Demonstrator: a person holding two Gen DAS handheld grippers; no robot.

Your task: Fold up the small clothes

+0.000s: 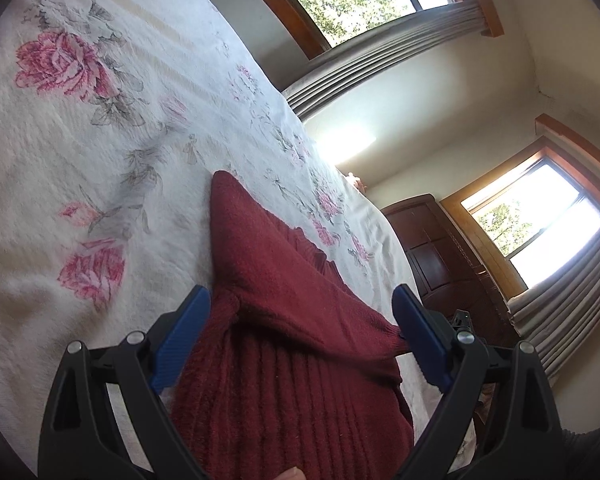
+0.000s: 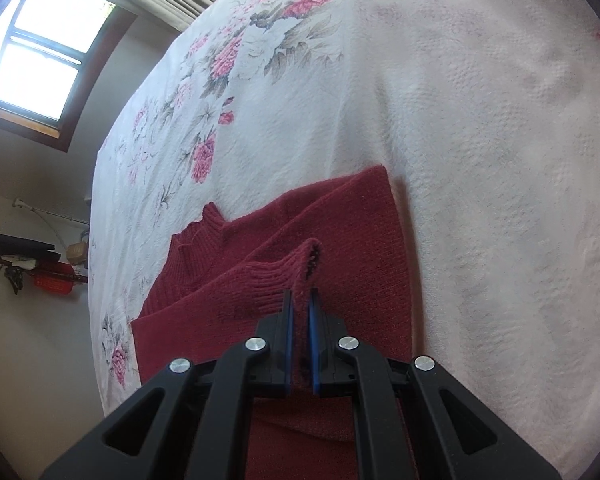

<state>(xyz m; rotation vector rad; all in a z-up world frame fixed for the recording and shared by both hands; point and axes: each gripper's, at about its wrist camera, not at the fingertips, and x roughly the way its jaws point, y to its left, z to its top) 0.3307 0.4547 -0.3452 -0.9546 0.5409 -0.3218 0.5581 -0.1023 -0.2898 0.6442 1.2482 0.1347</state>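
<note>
Your right gripper [image 2: 300,312] points low along the bed [image 2: 480,140], jaws pinching the ribbed sleeve cuff [image 2: 296,268] of the maroon sweater [image 2: 360,216], which lies flat on the floral bedspread. Your left gripper [image 1: 302,320] hovers over the sweater's body, jaws spread wide, gripping nothing.

a bed cover [image 1: 100,140], white with pink roses and grey leaves, fills most of both views, under pale plain walls [image 1: 440,100]. two wood-framed windows [image 1: 356,4] let in bright daylight with green foliage outside, and grey pleated curtains [image 1: 380,64] hang beside them. a dark wooden cabinet [image 1: 432,248] stands by the second window [image 1: 536,220], and a cluttered shelf [image 2: 28,264] is fixed to the wall beyond the bed.
</note>
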